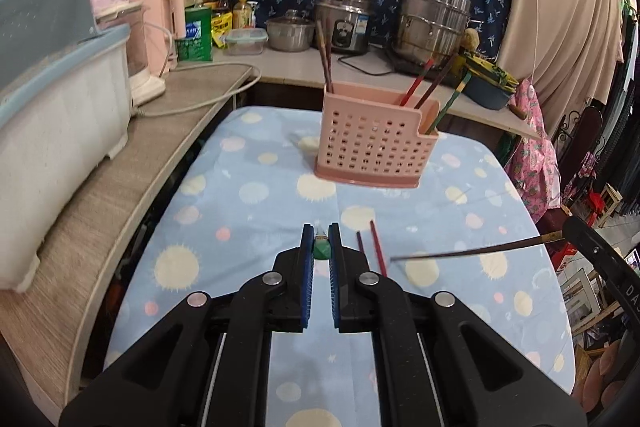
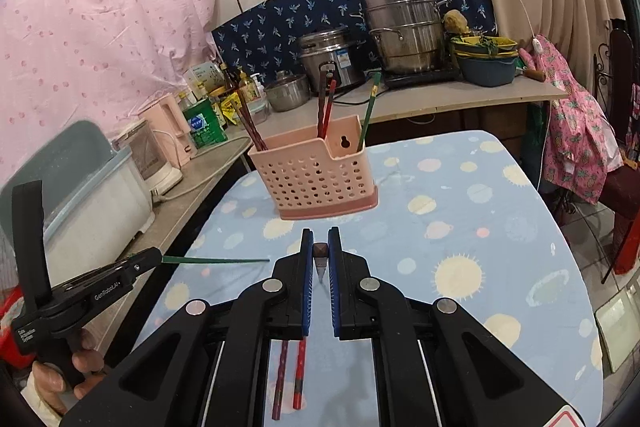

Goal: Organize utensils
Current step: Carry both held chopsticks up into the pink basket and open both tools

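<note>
Left wrist view is hiding most of the green chopstick (image 1: pixel 321 250) we are clamping in the left gripper (image 1: pixel 321 233), while our right gripper (image 2: pixel 320 241) is pinching a brown chopstick (image 2: pixel 320 259), both level above the tablecloth (image 2: pixel 460 211).

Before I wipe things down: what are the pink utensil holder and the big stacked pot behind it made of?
The pink utensil holder looks like moulded plastic, matte, with a regular grid of punched holes. The big stacked pot looks like stainless steel: silvery, with a dull brushed shine and soft reflections.

Black hand-held gripper (image 1: pixel 321 239); blue pads (image 1: pixel 307 247)
</note>
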`<state>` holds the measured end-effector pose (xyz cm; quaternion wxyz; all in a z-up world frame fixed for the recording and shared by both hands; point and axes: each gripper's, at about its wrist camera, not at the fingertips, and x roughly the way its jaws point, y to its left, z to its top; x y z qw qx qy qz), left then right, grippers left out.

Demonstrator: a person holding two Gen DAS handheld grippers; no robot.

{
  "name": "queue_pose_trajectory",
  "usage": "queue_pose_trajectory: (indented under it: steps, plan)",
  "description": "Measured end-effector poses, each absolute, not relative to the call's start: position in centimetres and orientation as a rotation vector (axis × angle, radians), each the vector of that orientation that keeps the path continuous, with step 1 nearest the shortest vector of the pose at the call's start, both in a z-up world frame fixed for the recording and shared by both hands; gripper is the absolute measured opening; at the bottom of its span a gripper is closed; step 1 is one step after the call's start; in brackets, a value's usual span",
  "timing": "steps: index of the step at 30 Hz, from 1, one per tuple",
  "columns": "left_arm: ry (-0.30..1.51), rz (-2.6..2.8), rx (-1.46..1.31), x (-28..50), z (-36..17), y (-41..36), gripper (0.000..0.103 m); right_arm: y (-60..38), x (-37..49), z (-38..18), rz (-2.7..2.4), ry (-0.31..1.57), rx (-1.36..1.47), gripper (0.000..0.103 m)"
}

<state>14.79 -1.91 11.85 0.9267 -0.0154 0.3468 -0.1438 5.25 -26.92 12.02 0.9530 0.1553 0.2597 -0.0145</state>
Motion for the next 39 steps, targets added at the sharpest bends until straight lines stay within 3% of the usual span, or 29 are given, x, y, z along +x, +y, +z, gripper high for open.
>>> queue_pose_trajectory:
  steps: [28, 39]
  plan:
    - [0.474, -0.332, -0.087, 24.1, 26.6, -5.8, 0.007, -28.6, 15.9, 25.9, -0.024, 0.277, 0.306, 0.007]
    - [0.396, -0.291, -0.089, 30.2, 28.9, -7.4, 0.007, -30.1, 23.5, 27.5, -0.049, 0.229, 0.327, 0.007]
